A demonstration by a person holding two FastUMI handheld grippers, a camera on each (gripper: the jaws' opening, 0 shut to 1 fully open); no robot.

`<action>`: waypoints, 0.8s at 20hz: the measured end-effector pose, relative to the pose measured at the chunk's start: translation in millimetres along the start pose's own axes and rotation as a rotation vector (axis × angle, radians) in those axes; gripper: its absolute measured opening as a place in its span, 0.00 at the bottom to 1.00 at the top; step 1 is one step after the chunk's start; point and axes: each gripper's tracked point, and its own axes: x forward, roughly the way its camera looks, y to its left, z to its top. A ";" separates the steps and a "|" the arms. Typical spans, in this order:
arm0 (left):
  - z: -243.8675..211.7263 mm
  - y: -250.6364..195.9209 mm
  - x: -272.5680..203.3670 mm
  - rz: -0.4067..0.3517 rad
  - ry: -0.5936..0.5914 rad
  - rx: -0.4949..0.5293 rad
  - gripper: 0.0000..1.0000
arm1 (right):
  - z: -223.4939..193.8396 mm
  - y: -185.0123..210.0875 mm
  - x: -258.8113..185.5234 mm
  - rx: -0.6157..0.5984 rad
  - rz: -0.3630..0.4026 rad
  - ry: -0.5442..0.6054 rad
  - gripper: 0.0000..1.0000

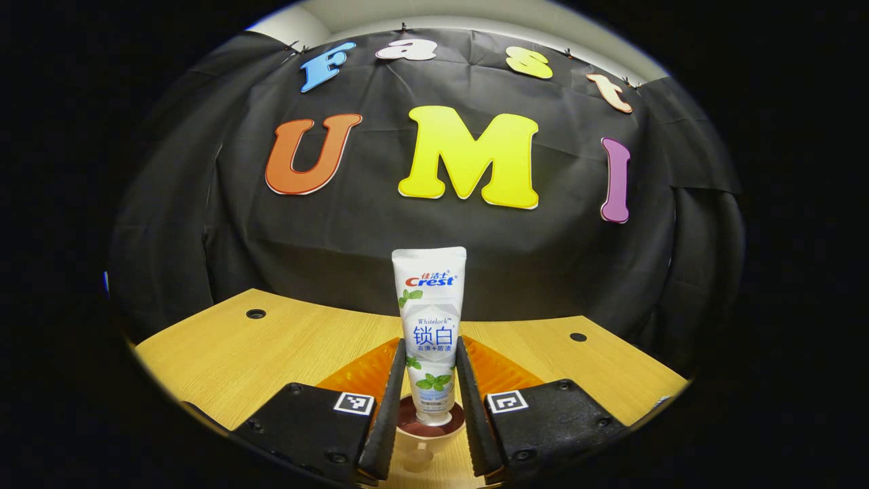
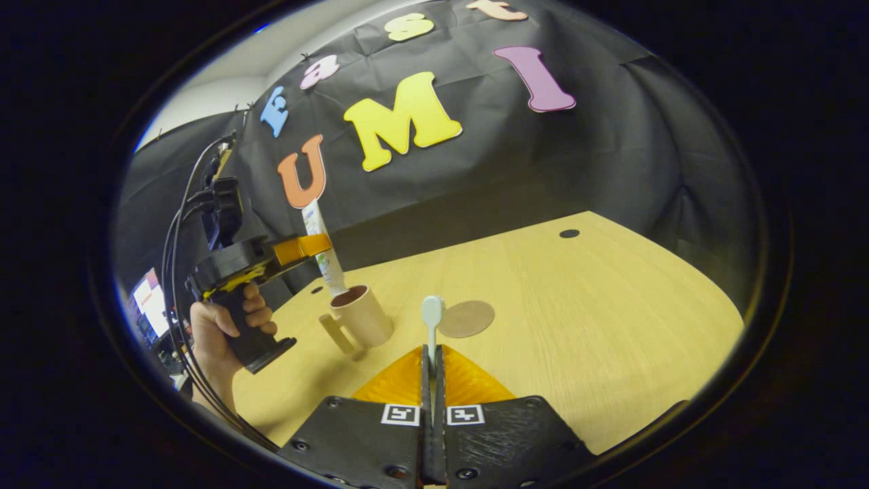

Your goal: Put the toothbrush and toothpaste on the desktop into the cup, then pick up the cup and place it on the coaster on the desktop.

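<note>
My left gripper is shut on a white toothpaste tube, held upright with its cap end inside the mouth of the beige cup below. In the right gripper view the cup, with its handle at the front left, stands on the wooden desk, and the tube leans into it from the left gripper, which a hand holds. My right gripper is shut on a toothbrush whose pale head points up. A round brown coaster lies right of the cup.
The wooden desk has small dark holes near its far edge. Black cloth walls close in the back and sides. Cables trail from the left gripper at the far left, beside a screen.
</note>
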 end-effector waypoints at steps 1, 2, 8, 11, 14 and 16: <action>1.2 2.2 -0.9 0.006 -0.005 0.003 0.46 | 0.0 0.4 -0.2 0.000 0.002 0.001 0.00; 4.3 2.4 -1.8 0.008 -0.014 0.007 0.46 | -0.2 0.8 -0.3 0.000 0.003 0.001 0.00; 12.7 7.8 -11.2 0.034 -0.031 0.040 0.64 | -2.5 6.2 -3.2 -0.008 0.009 -0.002 0.00; 13.5 15.8 -17.3 0.046 -0.032 0.031 0.76 | 0.7 11.6 -0.3 -0.028 0.019 -0.008 0.00; 16.6 29.4 -26.8 0.073 -0.044 0.018 1.00 | 11.8 26.0 1.7 -0.075 0.044 -0.028 0.00; 19.8 39.3 -37.0 0.090 -0.052 0.011 1.00 | 26.1 41.5 6.3 -0.096 0.075 -0.039 0.00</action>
